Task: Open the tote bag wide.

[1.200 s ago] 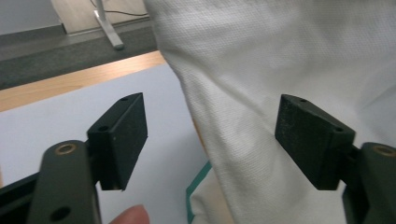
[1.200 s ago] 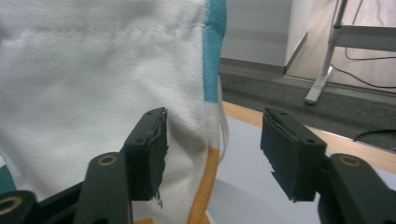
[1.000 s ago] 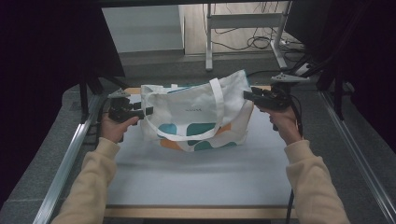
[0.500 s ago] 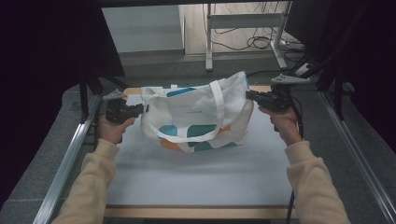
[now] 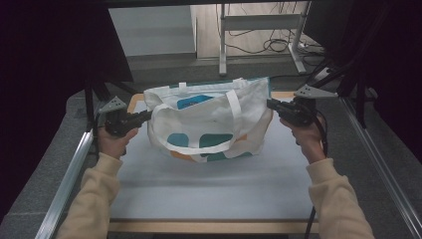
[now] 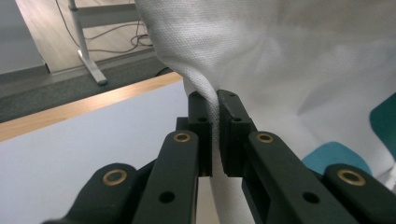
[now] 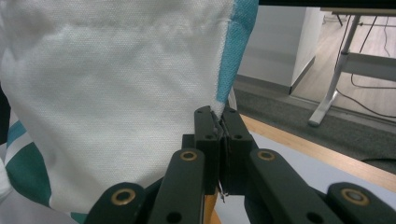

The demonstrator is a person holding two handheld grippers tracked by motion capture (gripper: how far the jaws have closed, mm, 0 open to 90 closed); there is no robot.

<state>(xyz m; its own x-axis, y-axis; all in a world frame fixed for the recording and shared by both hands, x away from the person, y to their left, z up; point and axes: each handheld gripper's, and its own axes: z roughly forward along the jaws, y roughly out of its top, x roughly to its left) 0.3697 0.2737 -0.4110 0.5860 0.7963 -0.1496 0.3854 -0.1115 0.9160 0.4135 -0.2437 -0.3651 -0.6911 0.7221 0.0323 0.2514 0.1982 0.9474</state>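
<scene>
Tote bag (image 5: 209, 124) now hoisted higher off the worktop (image 5: 209, 189) toward 12 o'clock, stretched between left hand-held gripper (image 5: 147, 115) at 9 and right hand-held gripper (image 5: 269, 104) at 3, both clamped on fabric edges, probably mid-lift for spreading or repositioning.

Counter with one cloth bag on it

The counter (image 5: 209, 189) has a pale, smooth top edged by a wooden rim, with metal rails along both sides. A white tote bag (image 5: 209, 124) with teal and orange patches sits toward the far half, its handles draped over the front; the near half is bare.
</scene>
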